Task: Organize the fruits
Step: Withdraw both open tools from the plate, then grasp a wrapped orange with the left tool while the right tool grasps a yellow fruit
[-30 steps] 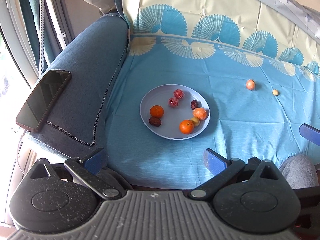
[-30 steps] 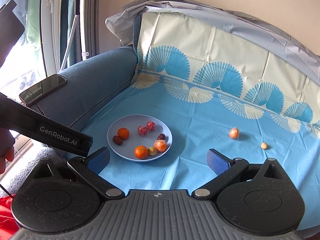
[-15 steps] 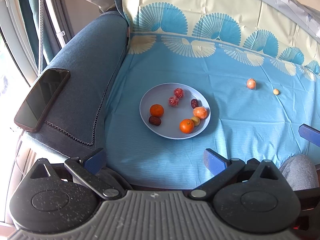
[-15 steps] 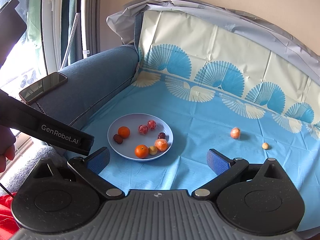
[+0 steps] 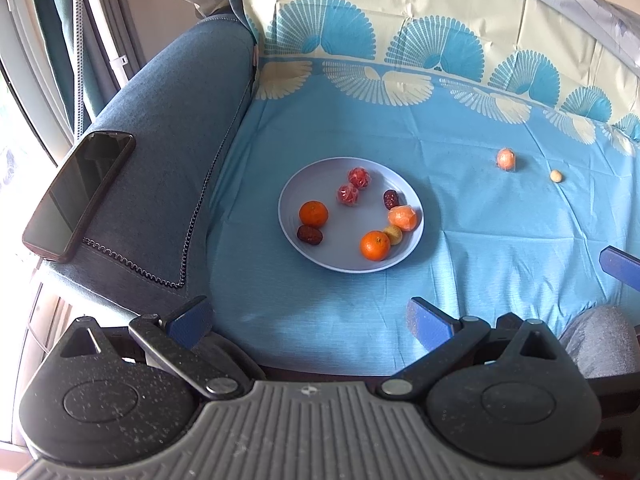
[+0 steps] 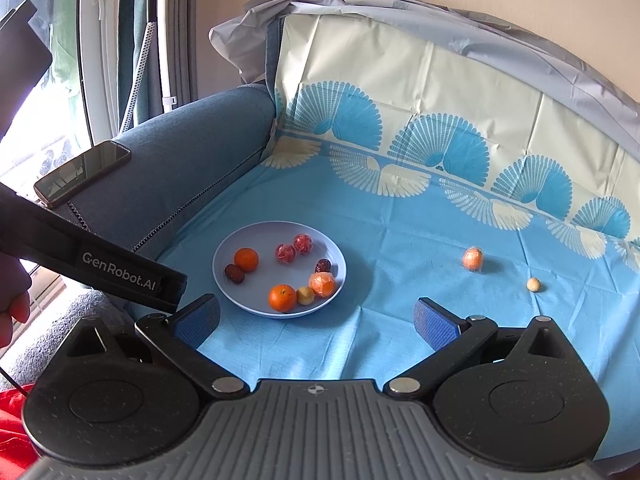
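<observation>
A pale blue plate (image 5: 332, 256) (image 6: 236, 296) holding several fruits sits on the blue cloth: two oranges (image 5: 375, 245) (image 6: 282, 297), two red wrapped fruits, two dark dates, a wrapped orange fruit and a small yellow one. Two fruits lie loose on the cloth to the right: a wrapped orange fruit (image 5: 506, 159) (image 6: 473, 258) and a small tan one (image 5: 556, 176) (image 6: 534, 284). My left gripper (image 5: 310, 320) is open and empty, near the sofa's front edge. My right gripper (image 6: 316, 318) is open and empty, short of the plate.
A black phone (image 5: 78, 194) (image 6: 82, 172) lies on the sofa's blue armrest at the left. The left gripper's body (image 6: 92, 264) crosses the right wrist view at the left. The right gripper's blue finger (image 5: 620, 266) shows at the left wrist view's right edge. The cloth runs up the backrest.
Both views have shifted only slightly. The fruits and plate have not moved, and both grippers stay open.
</observation>
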`<action>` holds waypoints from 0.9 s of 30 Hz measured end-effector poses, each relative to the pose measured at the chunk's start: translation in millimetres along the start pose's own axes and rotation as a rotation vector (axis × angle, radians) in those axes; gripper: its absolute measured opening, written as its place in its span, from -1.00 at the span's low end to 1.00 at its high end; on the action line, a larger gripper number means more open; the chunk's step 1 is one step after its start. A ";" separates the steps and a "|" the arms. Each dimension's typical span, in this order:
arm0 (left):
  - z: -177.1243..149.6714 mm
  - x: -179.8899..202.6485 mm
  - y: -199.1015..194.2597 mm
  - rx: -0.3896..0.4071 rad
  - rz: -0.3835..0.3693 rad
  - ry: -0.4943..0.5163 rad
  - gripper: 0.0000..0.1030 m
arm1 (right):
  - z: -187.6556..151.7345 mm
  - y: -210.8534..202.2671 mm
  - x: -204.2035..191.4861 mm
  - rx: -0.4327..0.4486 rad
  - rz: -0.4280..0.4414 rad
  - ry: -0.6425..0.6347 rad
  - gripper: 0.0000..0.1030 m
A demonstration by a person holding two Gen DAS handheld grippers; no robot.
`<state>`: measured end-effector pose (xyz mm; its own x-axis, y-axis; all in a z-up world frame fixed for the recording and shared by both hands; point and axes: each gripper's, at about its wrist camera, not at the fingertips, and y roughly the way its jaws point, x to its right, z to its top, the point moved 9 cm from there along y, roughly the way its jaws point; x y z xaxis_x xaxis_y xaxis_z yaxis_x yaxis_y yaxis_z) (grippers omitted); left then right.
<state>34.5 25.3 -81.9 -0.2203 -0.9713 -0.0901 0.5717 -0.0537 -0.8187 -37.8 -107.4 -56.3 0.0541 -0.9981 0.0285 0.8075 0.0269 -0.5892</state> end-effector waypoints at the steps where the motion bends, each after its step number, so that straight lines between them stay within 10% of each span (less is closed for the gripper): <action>1: 0.4 0.5 0.3 -0.002 0.001 0.000 0.99 | -0.1 1.4 1.1 -0.002 0.000 0.004 0.98; 14: 48.7 50.9 29.4 -0.011 -0.015 0.082 0.99 | -14.8 40.0 117.7 0.000 -0.220 0.263 0.98; 27: 148.8 257.3 187.2 -0.045 -0.202 0.271 0.99 | -54.1 164.9 322.3 -0.034 -0.463 0.432 0.98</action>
<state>202.4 -269.2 -174.0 -0.5311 -0.8447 -0.0664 0.4610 -0.2224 -0.8591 81.0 -427.7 -187.9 -0.5442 -0.8381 -0.0377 0.6708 -0.4077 -0.6195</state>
